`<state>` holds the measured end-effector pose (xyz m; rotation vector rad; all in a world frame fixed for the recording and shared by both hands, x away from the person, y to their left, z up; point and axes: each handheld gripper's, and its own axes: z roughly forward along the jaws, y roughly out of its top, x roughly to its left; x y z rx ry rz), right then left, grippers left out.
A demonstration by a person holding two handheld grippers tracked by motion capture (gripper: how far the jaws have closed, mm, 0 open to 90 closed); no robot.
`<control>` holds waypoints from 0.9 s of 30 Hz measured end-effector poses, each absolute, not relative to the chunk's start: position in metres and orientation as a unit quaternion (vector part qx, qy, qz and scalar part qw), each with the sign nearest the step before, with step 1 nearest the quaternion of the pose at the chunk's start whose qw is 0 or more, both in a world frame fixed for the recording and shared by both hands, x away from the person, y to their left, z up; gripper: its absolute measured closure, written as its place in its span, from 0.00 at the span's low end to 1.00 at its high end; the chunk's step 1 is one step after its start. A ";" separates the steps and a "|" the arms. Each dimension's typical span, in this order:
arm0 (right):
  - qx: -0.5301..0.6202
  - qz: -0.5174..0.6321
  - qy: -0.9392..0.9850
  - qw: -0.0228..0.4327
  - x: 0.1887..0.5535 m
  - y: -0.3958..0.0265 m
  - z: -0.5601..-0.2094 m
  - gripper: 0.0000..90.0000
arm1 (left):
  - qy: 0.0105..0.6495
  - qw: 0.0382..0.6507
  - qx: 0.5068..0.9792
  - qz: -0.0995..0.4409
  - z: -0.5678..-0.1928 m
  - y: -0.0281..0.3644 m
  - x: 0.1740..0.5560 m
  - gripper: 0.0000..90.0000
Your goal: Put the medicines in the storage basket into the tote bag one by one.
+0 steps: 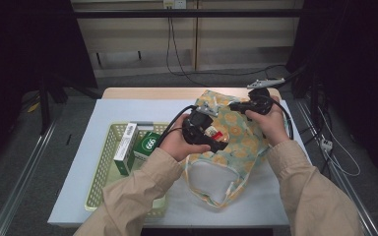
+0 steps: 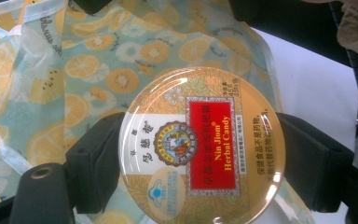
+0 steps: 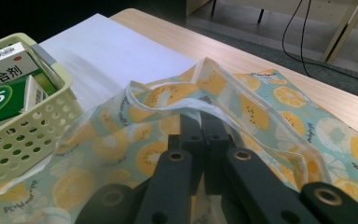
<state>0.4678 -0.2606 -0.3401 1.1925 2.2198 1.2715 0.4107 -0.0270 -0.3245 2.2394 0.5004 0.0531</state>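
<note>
Left gripper (image 2: 200, 158) is clamped on a round candy tin (image 2: 201, 144), jaws on opposite sides of its rim, lid face toward the camera. Being round, the tin has no long axis; its label text runs bottom to top in the left gripper view. In the high view the tin sits just right of centre, over the fruit-print bag (image 1: 236, 142). Right gripper (image 3: 201, 122) has its jaws together, pinching the bag's hem at centre frame. Basket (image 1: 103, 162) with boxes (image 1: 126, 147) lies lower left.
</note>
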 end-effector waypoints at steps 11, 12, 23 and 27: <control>0.420 0.454 0.772 0.151 0.481 -0.257 -0.340 1.00 | 0.198 0.399 0.895 0.014 -0.332 -0.057 0.430 0.23; 0.420 0.453 0.773 0.148 0.481 -0.257 -0.341 1.00 | 0.200 0.400 0.895 0.007 -0.334 -0.061 0.430 0.23; 0.426 0.449 0.771 0.151 0.481 -0.260 -0.338 1.00 | 0.220 0.398 0.890 0.031 -0.353 -0.064 0.446 0.23; 0.423 0.448 0.772 0.155 0.477 -0.258 -0.334 1.00 | 0.226 0.393 0.891 0.029 -0.359 -0.068 0.450 0.23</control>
